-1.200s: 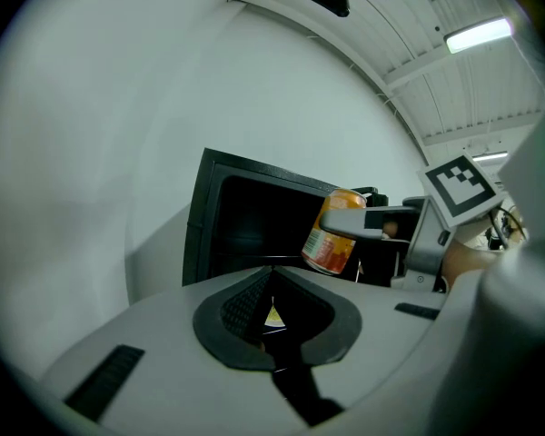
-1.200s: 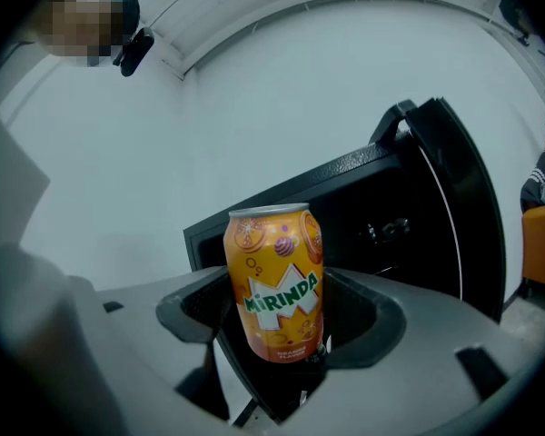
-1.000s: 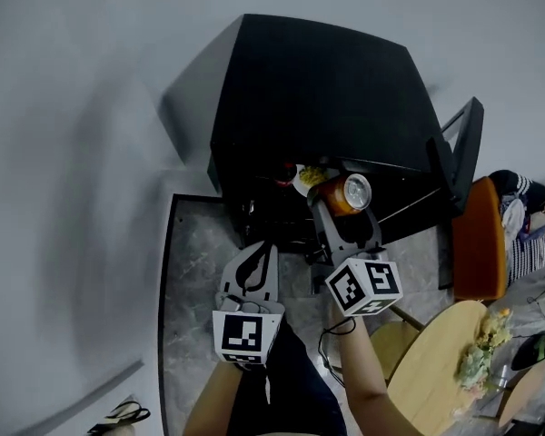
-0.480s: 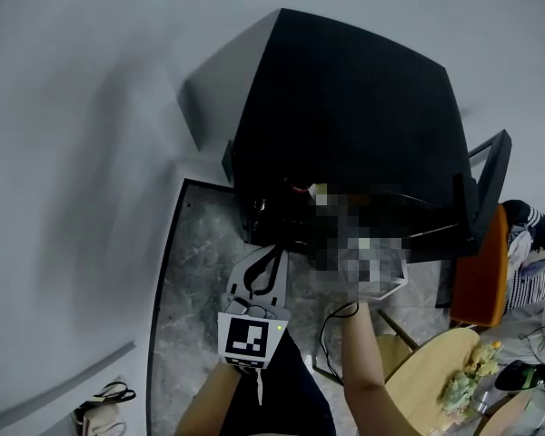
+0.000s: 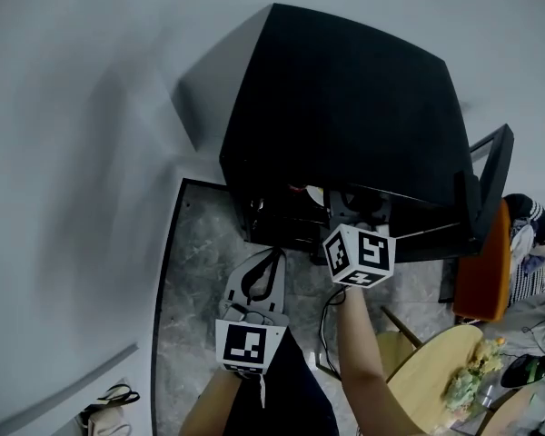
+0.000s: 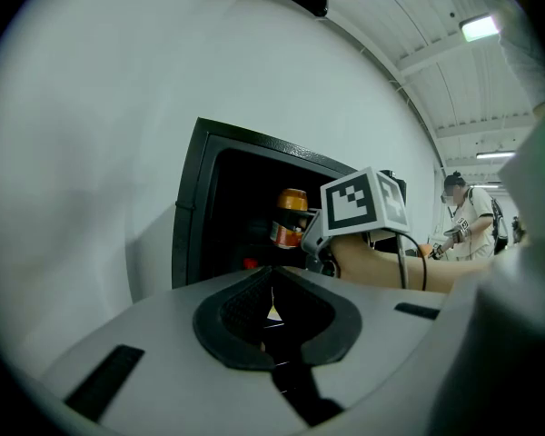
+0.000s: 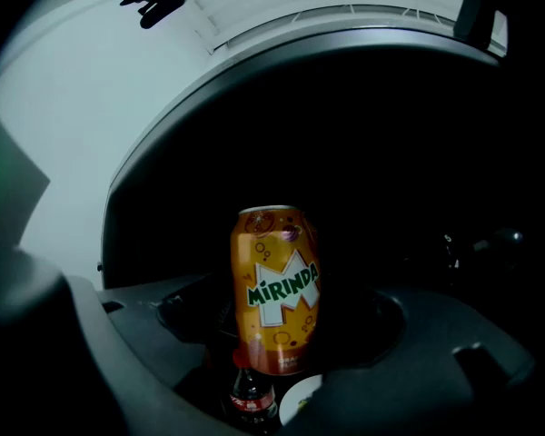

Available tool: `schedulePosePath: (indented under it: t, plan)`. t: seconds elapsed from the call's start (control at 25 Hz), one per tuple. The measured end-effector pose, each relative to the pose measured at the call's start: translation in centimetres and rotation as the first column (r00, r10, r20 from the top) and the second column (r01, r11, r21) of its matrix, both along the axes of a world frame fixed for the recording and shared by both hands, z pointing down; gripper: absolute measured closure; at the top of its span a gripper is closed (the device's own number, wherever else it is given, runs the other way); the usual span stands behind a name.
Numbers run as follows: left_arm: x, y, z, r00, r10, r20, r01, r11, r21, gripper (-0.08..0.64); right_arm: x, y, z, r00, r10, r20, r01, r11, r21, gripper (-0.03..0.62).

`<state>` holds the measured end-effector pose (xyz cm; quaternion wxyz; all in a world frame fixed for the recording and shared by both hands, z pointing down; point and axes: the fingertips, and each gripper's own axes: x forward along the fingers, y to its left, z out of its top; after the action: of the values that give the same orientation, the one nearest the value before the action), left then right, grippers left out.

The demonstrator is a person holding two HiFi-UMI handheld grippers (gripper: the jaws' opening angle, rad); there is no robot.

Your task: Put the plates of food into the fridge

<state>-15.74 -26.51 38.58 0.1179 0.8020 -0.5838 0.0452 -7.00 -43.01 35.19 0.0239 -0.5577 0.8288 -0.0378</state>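
**One can pinched, one plate down in the fridge**

I had two grippers in view. My right gripper [image 5: 356,212] reached into the open mouth of the black fridge [image 5: 345,98], and its two fingers pinched one orange Mirinda can [image 7: 274,289] from either side at the lower half. The can stood upright between them, with its long axis vertical, its rim on top and its label facing my camera. My left gripper [image 5: 272,257] hung back outside the fridge, low and to the left of the right one. Its fingers were pressed together with nothing between them.

Below the can, inside the dark fridge, I counted one cola bottle [image 7: 247,398] with a red cap and red label, standing upright. Just beside it, to its right, was one white plate [image 7: 298,398]. Only an edge of the plate showed, and I could not tell what lay on it.

The fridge door [image 5: 481,189] stood open to the right. Well apart from the fridge, at the lower right, one round wooden table [image 5: 427,371] carried one heap of food [image 5: 468,378], greenish and yellow. I could not make out a plate under it.
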Motion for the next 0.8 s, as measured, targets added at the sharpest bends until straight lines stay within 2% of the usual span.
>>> schedulePosePath:
  t: [0.44,0.8]
  plan:
    - [-0.2,1.1,0.5,1.000,-0.016,-0.022,0.015,0.998,-0.057,0.551,0.0,-2.8,-0.1,0.999,0.031,0.041,-0.033,0.999,0.038,0.288]
    - [0.0,1.7,0.5,1.000,-0.002,-0.009,0.001,0.999,-0.052,0.551,0.3,-2.5,-0.7,0.998,0.026,0.062,-0.031,0.996,0.080,0.287]
